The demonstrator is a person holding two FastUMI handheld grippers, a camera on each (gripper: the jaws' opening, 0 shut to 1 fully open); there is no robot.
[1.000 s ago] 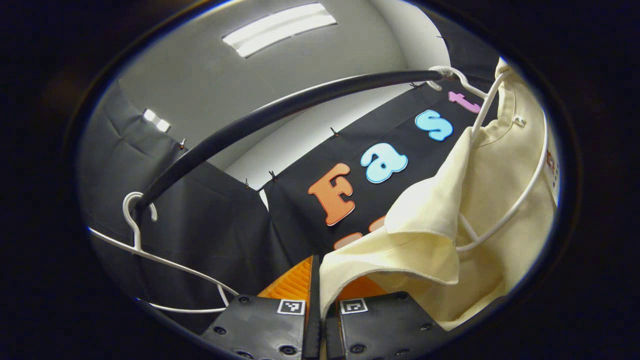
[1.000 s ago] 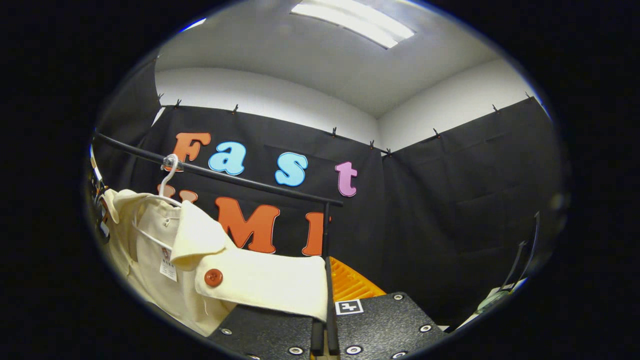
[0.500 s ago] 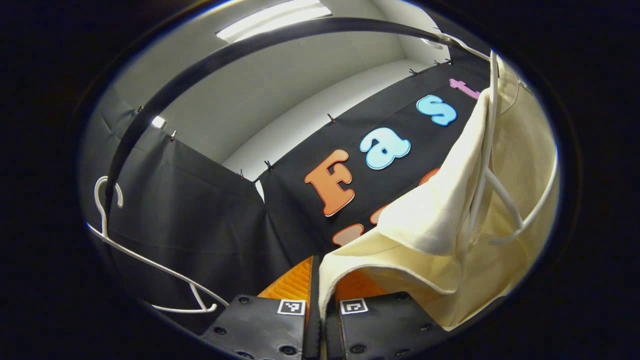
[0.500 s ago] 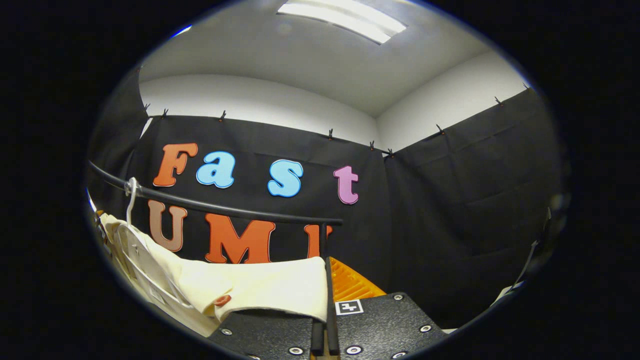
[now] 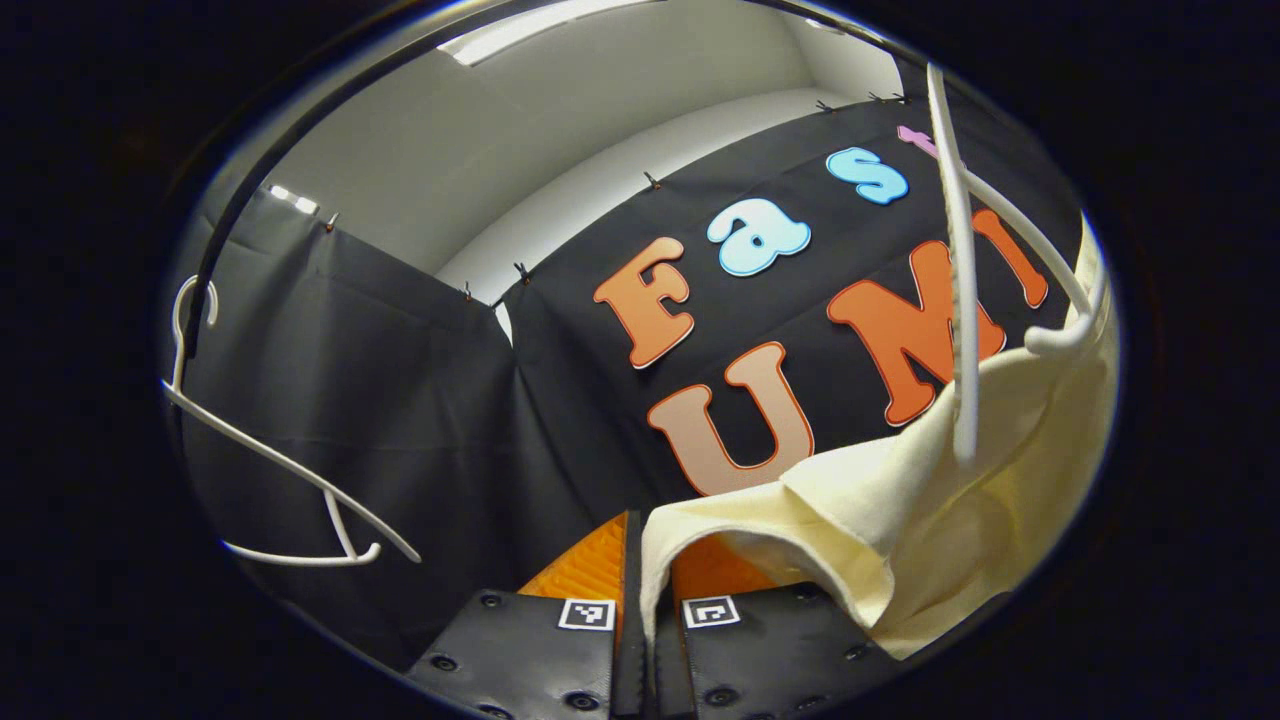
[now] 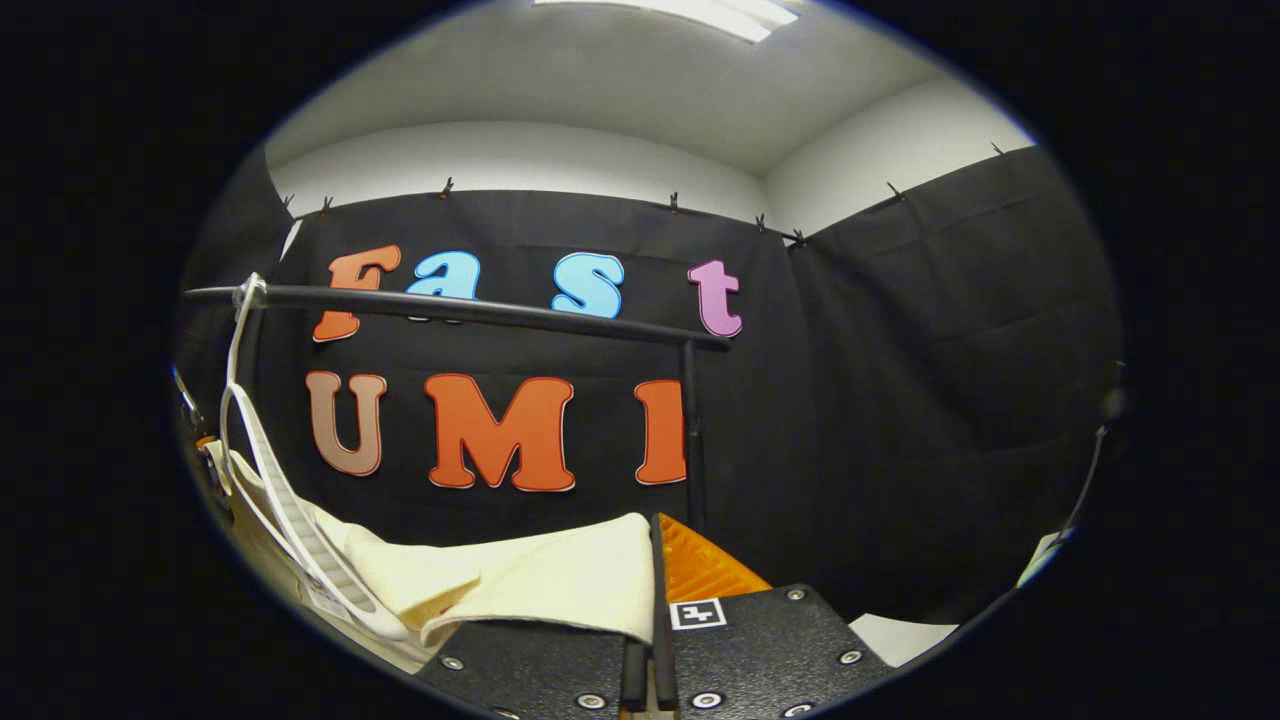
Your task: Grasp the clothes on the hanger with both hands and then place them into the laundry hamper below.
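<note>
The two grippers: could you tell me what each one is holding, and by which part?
Both are shut on the cream shirt: the left gripper pinches a folded edge of the fabric, and the right gripper pinches another edge of it.

The left gripper (image 5: 645, 590) points upward and forward, its two black fingers closed nearly together with a fold of the cream garment (image 5: 900, 520) pinched between them. The right gripper (image 6: 655, 590) is tilted up likewise, its fingers pressed together on an edge of the same cloth
</note>
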